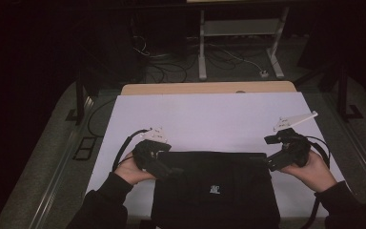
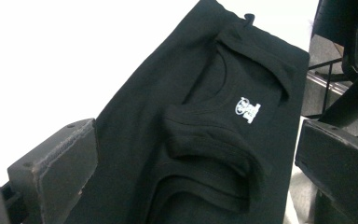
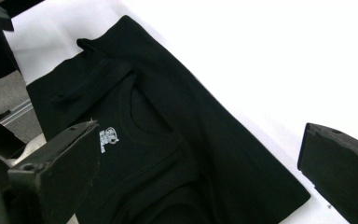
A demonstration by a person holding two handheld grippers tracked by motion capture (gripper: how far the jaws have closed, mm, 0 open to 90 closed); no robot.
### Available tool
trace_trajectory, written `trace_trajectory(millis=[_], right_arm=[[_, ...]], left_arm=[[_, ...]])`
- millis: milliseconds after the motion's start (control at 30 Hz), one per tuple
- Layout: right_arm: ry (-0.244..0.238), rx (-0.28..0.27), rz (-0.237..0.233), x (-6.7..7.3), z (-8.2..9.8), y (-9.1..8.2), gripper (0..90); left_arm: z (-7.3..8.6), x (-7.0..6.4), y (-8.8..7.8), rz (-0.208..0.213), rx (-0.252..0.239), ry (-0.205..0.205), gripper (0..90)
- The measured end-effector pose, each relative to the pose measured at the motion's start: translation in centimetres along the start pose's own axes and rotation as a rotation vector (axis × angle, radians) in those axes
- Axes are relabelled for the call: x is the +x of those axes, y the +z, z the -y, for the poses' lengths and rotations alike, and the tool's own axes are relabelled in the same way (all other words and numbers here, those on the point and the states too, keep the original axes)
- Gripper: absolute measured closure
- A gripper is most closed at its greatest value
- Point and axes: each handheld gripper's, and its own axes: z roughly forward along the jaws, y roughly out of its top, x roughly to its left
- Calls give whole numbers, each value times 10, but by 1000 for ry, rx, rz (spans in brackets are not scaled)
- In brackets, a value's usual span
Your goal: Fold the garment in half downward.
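Note:
A folded black garment (image 1: pixel 228 205) with a small white logo (image 1: pixel 214 189) lies at the near middle of the white table cover (image 1: pixel 209 119) and hangs slightly over the front edge. My left gripper (image 1: pixel 170 169) is at its far left corner, open, with the cloth (image 2: pixel 177 93) spread below its jaws. My right gripper (image 1: pixel 270 151) is at the far right corner, also open, above the garment (image 3: pixel 168 107) and the bare cover. The neckline and logo (image 2: pixel 248 109) face up, and nothing sits between either pair of jaws.
The table's wooden back edge (image 1: pixel 209 88) shows beyond the cover. Behind it stands a white frame (image 1: pixel 240 28) amid loose cables (image 1: pixel 167 67) on the floor. Dark stands flank the table on both sides. The far half of the cover is bare.

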Motion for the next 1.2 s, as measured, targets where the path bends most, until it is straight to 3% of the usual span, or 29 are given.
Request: trace_trajectory(millis=[367,533,833,933,1200], right_arm=[[-2,9,6,-9,-3,8,0],[3,10,11,-17,-3,12,0],[19,4,15,-31,2,17,0],[27,4,14,-36,5,19,0],[53,-4,17,-47,12,22,0]], left_arm=[[0,15,0,-10,-1,-22,0],[1,24,3,23,-4,-25,0],[3,40,8,3,-17,-48,0],[3,44,10,-22,-8,-70,0],[6,51,13,-30,-3,-94,0]])
